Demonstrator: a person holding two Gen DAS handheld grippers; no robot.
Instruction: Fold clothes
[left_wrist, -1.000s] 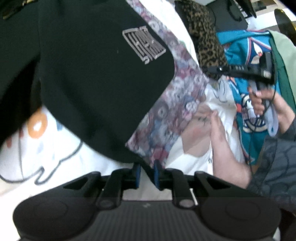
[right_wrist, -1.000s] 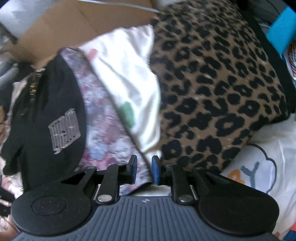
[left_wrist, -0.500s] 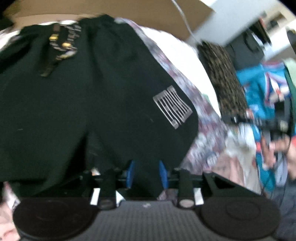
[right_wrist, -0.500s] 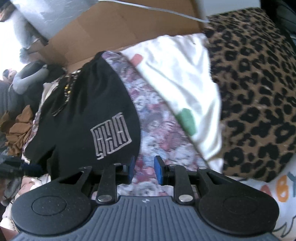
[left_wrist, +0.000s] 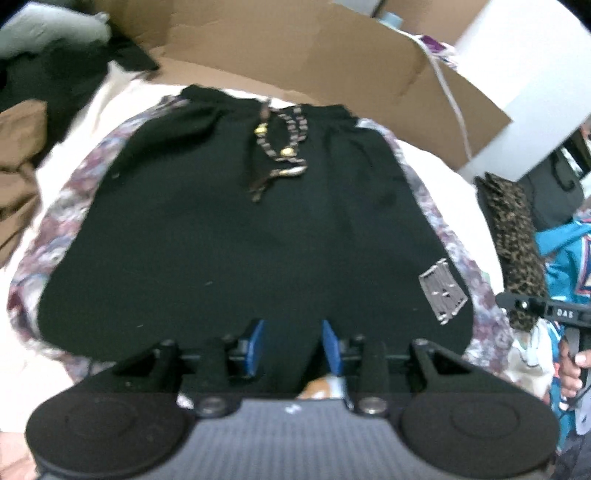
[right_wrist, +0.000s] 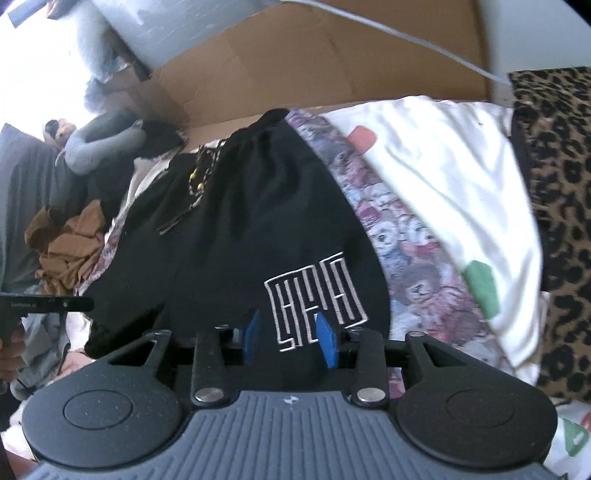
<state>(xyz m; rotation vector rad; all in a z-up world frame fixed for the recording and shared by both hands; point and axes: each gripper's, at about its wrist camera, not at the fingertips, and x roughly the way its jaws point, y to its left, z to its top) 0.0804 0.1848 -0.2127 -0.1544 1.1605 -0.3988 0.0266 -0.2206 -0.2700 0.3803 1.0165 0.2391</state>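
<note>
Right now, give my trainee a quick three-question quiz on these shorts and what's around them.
1. True or false: the black shorts lie spread flat, waistband far from the left gripper.
2. What lies directly under the shorts? A) floral cloth B) bare cardboard C) leopard-print fabric
3. Which leg hem bears the embroidered logo: the one by the right gripper or the left?

Key: 1 true; 2 A; 3 right gripper's.

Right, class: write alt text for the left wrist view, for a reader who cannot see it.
Black drawstring shorts lie spread flat on a floral cloth, hem towards the camera. The left gripper hovers at the hem, its blue pads opening and not pressing the fabric. A cardboard box stands behind.
</note>
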